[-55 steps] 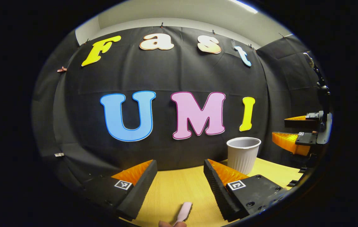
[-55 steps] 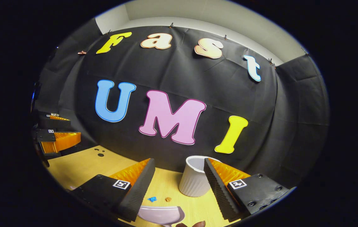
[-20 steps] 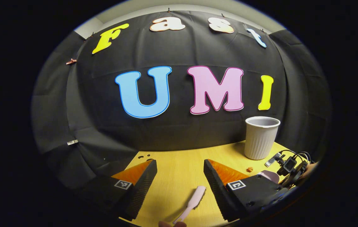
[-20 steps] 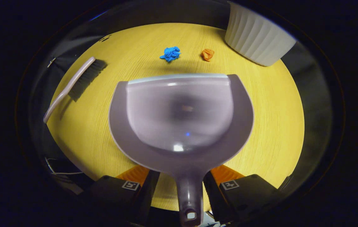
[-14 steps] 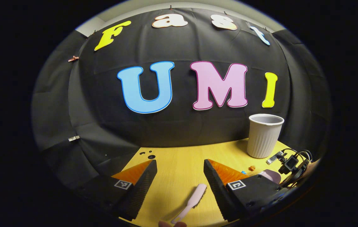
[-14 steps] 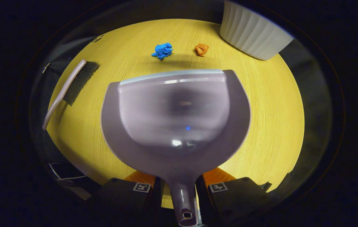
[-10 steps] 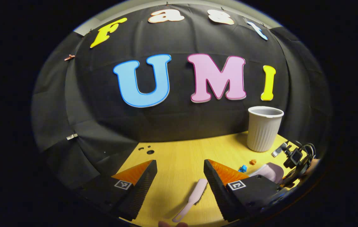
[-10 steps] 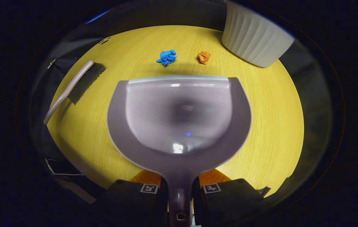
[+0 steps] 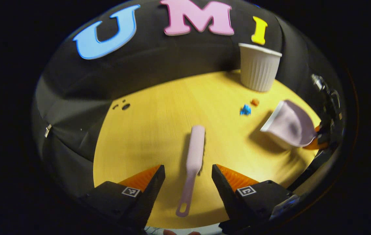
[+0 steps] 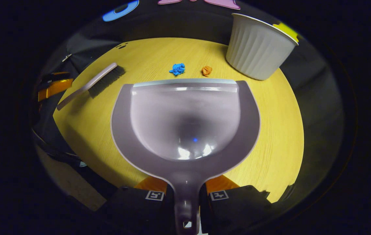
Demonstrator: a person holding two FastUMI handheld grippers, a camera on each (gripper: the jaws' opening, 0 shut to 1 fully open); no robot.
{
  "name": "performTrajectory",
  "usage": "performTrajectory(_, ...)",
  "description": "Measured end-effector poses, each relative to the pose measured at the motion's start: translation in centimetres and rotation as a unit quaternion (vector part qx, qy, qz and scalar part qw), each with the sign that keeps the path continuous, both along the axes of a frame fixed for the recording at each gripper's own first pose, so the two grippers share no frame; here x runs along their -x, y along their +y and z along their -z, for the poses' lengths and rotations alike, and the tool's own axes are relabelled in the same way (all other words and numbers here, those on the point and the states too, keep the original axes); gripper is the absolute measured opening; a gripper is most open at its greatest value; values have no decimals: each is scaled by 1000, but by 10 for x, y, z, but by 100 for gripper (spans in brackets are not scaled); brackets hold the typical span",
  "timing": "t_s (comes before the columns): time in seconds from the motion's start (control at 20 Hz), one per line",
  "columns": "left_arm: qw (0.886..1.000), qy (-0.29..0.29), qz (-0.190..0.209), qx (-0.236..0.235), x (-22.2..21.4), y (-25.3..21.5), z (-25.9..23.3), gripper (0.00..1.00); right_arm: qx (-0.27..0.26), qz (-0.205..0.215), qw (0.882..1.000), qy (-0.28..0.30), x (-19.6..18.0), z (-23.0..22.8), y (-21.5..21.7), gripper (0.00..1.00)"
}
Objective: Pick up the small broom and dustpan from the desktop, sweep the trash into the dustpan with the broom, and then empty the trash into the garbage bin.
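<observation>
Yellow wood-grain tabletop point(image 9: 159, 130) with small dark holes point(image 9: 125, 106) near its far left edge.

both views downward, sharing table point(image 9: 159, 124)

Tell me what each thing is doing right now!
Dustpan: held off the desk, empty.
Right gripper: shut on the dustpan's handle.
Broom: lying flat on the desk.
Left gripper: open, over the broom's handle.
Bin: upright.
Blue scrap: on the desk.
Orange scrap: on the desk.
</observation>
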State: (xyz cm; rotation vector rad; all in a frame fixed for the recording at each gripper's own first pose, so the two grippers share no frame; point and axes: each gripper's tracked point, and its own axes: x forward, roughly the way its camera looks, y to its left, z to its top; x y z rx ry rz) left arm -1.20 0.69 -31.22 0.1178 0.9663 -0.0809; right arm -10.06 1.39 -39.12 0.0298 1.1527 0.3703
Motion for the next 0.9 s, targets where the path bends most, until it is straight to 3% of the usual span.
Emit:
performTrajectory(0.2, 997, 73, 35, 2, -9, -10, 47, 85, 2, 17, 1000, 9, 13, 1, -13, 39)
performTrajectory(0.4, 990, 135, 21, 21, -8, -15, 80, 77, 3, 23, 1000, 8, 14, 0, -20, 36)
performTrajectory(0.55, 988, 150, 11, 26, -10, -17, 87, 60, 1, 22, 1000, 9, 13, 0, -22, 36)
performTrajectory(0.7, 988, 151, 12, 30, -12, -21, 86, 49, 6, 2, 1000, 5, 12, 0, -25, 32)
performTrajectory(0.8, 990, 141, 8, 25, -20, -16, 83, 29, 6, -29, 1000, 1, 9, -2, -27, 36)
performTrajectory(0.9, 993, 109, 20, 39, -44, -31, 68, 24, 8, -74, 997, 13, 5, -2, -32, 36)
